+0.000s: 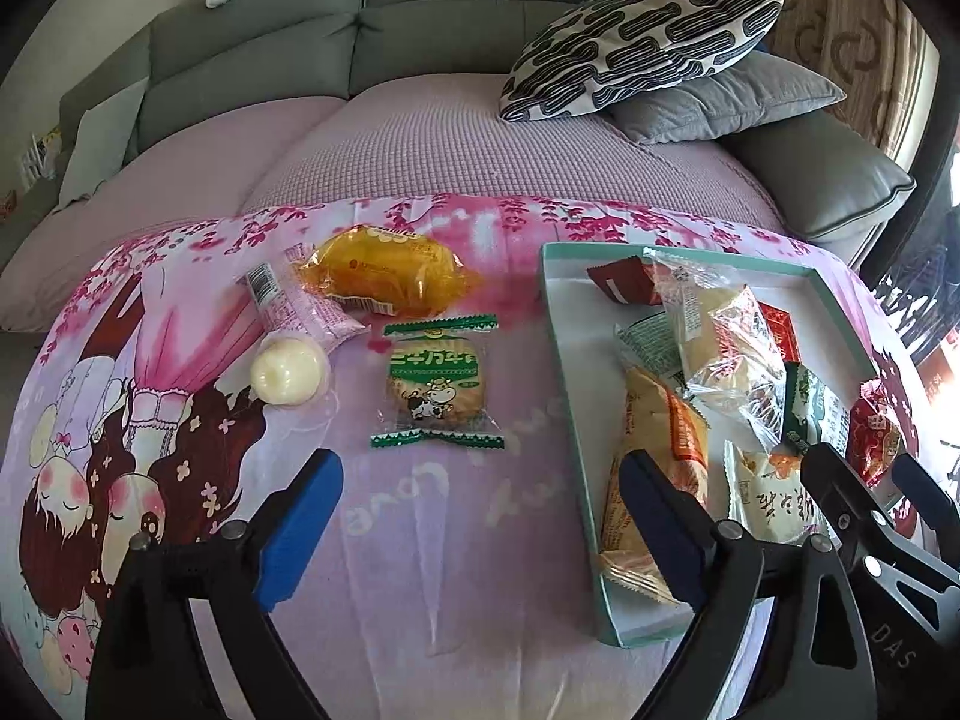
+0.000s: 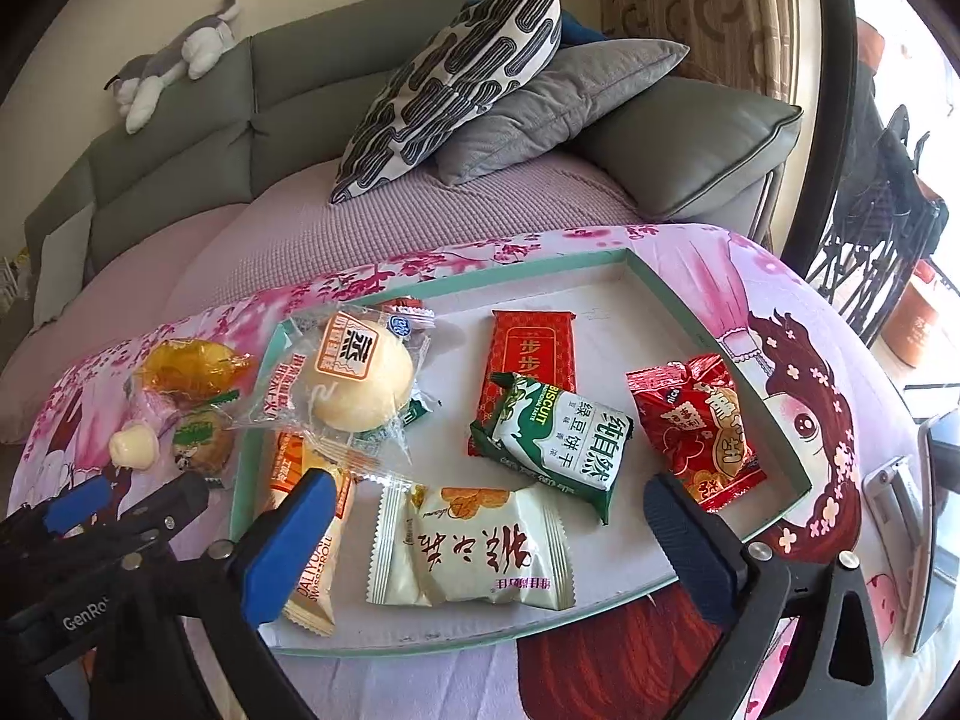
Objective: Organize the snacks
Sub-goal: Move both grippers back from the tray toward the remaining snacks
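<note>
Living-room setting: grey sofa across the upper frame, patterned cushion upper right, pink cartoon cloth covering the table below.

Tray, mint-rimmed, centre of the right wrist view. Contents: steamed bun in clear wrap, red flat packet, green biscuit pack, red foil bag, white pastry pack, orange roll pack, plus smaller pieces part-hidden beneath.

Outside the tray, centre-left of the left wrist view: orange cake packet, pink wrapped bar, pale jelly cup, green cow-print cookie.

Left gripper: fingers wide, nothing between them, aimed toward the cookie.
Right gripper: fingers wide, straddling the white pastry pack without pressing it.

Progress: judged more than half done; four items left.
</note>
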`<state>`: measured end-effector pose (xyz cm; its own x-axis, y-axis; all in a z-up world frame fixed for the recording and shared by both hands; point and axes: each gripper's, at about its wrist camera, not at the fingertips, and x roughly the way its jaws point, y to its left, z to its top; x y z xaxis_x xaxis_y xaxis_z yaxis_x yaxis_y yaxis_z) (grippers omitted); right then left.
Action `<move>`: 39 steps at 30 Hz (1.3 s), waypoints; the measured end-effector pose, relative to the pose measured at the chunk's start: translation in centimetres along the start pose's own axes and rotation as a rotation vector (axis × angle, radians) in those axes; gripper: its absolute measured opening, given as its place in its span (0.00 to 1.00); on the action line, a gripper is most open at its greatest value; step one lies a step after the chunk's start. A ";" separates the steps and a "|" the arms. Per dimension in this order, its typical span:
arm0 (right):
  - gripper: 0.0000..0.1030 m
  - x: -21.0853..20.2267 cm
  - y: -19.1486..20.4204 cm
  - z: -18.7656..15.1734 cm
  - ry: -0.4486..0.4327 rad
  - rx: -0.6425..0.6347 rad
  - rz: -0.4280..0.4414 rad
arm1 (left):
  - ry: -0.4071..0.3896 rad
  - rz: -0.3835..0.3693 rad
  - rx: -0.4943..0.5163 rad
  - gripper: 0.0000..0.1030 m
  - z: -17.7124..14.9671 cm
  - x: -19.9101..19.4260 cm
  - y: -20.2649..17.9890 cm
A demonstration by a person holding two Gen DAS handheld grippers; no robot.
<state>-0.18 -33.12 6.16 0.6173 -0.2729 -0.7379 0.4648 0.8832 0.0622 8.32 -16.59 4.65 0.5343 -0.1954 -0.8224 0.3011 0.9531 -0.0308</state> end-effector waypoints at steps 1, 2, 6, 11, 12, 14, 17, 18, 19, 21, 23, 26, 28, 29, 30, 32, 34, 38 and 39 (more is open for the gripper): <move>1.00 0.0 0.2 0.0 0.001 -0.004 0.005 | 0.003 0.001 -0.008 0.92 -0.1 0.1 0.3; 1.00 0.0 0.4 0.0 0.003 -0.007 0.008 | 0.003 0.005 -0.012 0.92 -0.1 0.1 0.5; 1.00 0.0 1.1 -0.2 0.008 -0.016 0.015 | -0.009 0.021 -0.012 0.93 -0.3 0.1 0.9; 1.00 -0.2 1.9 -0.4 0.014 -0.038 0.013 | 0.002 0.021 -0.020 0.93 -0.6 0.2 1.7; 1.00 -0.2 2.1 -0.4 0.015 -0.042 0.012 | 0.006 0.026 -0.024 0.93 -0.6 0.2 2.0; 1.00 -0.3 2.5 -0.5 0.015 -0.050 0.013 | 0.012 0.043 -0.036 0.93 -0.6 0.2 2.7; 1.00 -0.4 3.3 -0.5 0.015 -0.066 0.023 | 0.008 0.073 -0.075 0.93 -0.4 0.0 4.6; 1.00 -0.4 3.7 -0.6 0.016 -0.073 0.028 | 0.005 0.089 -0.091 0.93 -0.3 -0.1 5.3; 1.00 -0.4 4.2 -0.7 0.018 -0.082 0.034 | 0.004 0.108 -0.107 0.93 -0.3 -0.2 6.2; 1.00 -0.4 5.2 -0.8 0.019 -0.099 0.050 | 0.004 0.149 -0.140 0.93 -0.2 -0.2 8.0; 1.00 -0.3 6.4 -1.0 0.021 -0.118 0.069 | 0.005 0.190 -0.175 0.93 -0.2 -0.3 9.8; 1.00 -0.4 8.4 -1.3 0.017 -0.152 0.100 | 0.004 0.238 -0.230 0.93 -0.4 -0.6 12.6; 1.00 -0.4 9.7 -1.5 0.016 -0.173 0.120 | 0.002 0.262 -0.267 0.93 -0.6 -0.8 14.3; 1.00 -0.4 10.4 -1.7 0.014 -0.182 0.129 | 0.000 0.271 -0.282 0.93 -0.7 -1.0 15.1; 1.00 -0.3 11.0 -1.8 0.013 -0.189 0.138 | -0.002 0.278 -0.295 0.93 -0.8 -1.2 15.8; 1.00 -0.2 12.2 -1.9 0.017 -0.203 0.156 | -0.002 0.287 -0.315 0.93 -0.9 -1.3 17.0; 1.00 -0.1 13.4 -2.1 0.018 -0.220 0.173 | -0.001 0.294 -0.328 0.93 -1.1 -1.3 17.9; 1.00 0.0 15.1 -2.4 0.006 -0.247 0.193 | 0.004 0.285 -0.334 0.93 -1.0 -0.9 18.7; 1.00 0.1 15.3 -2.4 0.005 -0.248 0.196 | -0.001 0.276 -0.331 0.93 -0.9 -0.8 18.7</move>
<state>5.48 -18.71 5.45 0.6764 -0.0873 -0.7314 0.1685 0.9850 0.0382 12.76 1.58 4.23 0.5597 0.0770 -0.8251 -0.1225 0.9924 0.0095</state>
